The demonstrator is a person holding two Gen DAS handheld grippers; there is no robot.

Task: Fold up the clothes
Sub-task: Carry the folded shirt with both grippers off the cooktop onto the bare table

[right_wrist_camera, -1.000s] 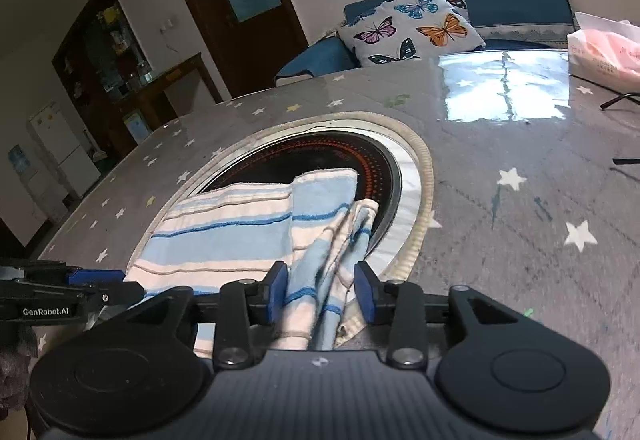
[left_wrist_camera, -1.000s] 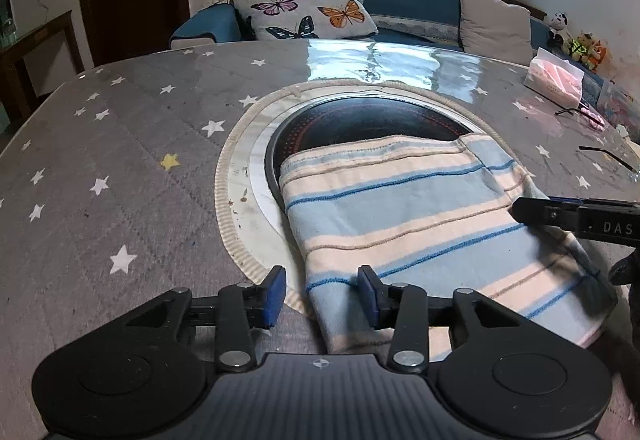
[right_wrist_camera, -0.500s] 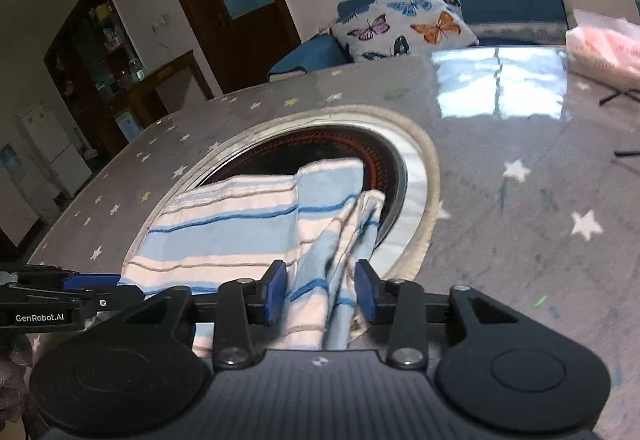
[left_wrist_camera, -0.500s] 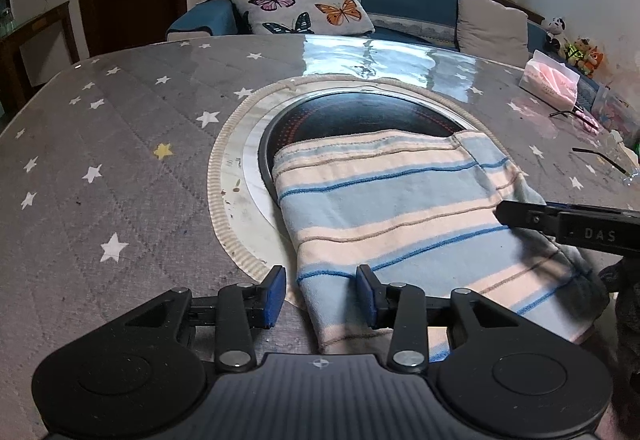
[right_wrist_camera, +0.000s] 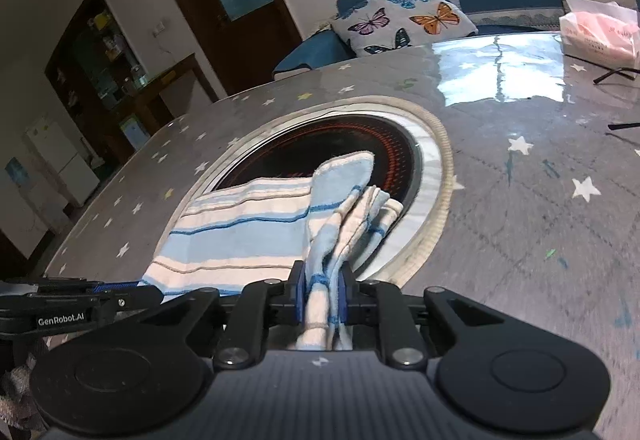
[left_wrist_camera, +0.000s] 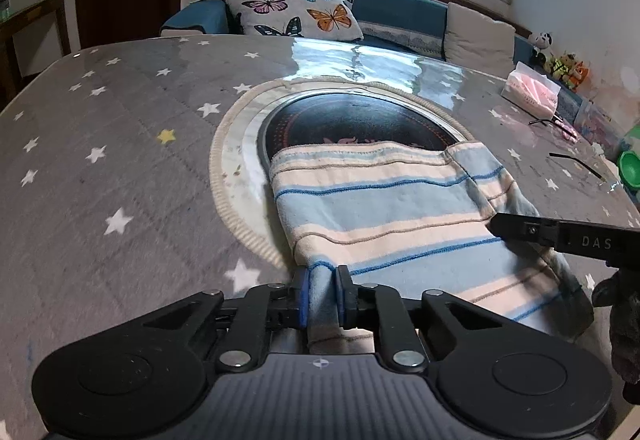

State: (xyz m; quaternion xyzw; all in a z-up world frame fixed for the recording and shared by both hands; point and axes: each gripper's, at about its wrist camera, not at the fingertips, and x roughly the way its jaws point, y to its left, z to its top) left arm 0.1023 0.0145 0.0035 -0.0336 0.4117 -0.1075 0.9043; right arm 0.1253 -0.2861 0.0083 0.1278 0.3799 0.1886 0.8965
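On the table (left_wrist_camera: 100,168), both grippers — left gripper (left_wrist_camera: 322,294), right gripper (right_wrist_camera: 320,298) — earlier open, now closing on striped cloth (left_wrist_camera: 392,212)

My left gripper (left_wrist_camera: 322,294): matte black body, ribbed grey top plate with a small cross mark, two round side discs, silver pivot screws, blue pads (left_wrist_camera: 304,296) on black fingers. My right gripper (right_wrist_camera: 319,294) is built alike. Side lettering reads "GenRobot.AI" on the left unit, "DAS" on the right. Dark glove (left_wrist_camera: 624,332) on my right hand.
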